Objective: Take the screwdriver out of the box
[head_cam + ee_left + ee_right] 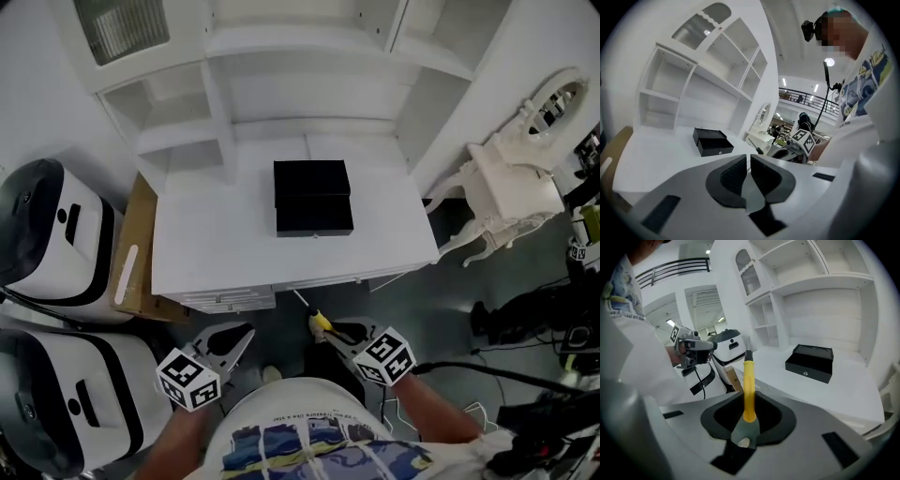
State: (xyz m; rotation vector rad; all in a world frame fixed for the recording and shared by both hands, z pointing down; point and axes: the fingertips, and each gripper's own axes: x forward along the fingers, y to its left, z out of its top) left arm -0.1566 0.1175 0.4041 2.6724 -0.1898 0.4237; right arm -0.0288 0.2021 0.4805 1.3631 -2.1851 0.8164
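Note:
A black box (313, 198) sits in the middle of the white desk (216, 244); it also shows in the left gripper view (712, 142) and the right gripper view (810, 363). My right gripper (330, 330) hangs below the desk's front edge, close to the person's body, shut on a yellow-handled screwdriver (319, 322). In the right gripper view the yellow handle (749, 390) stands up between the jaws of the right gripper (749, 405), its metal shaft pointing away. My left gripper (237, 335) is level with it to the left, also off the desk. The left gripper (748, 165) is shut on nothing.
White shelving (281, 66) rises behind the desk. Two white-and-black machines (56, 244) and a cardboard sheet (139, 246) stand at the left. An ornate white chair (511, 178) and cables on the floor (525, 375) are at the right.

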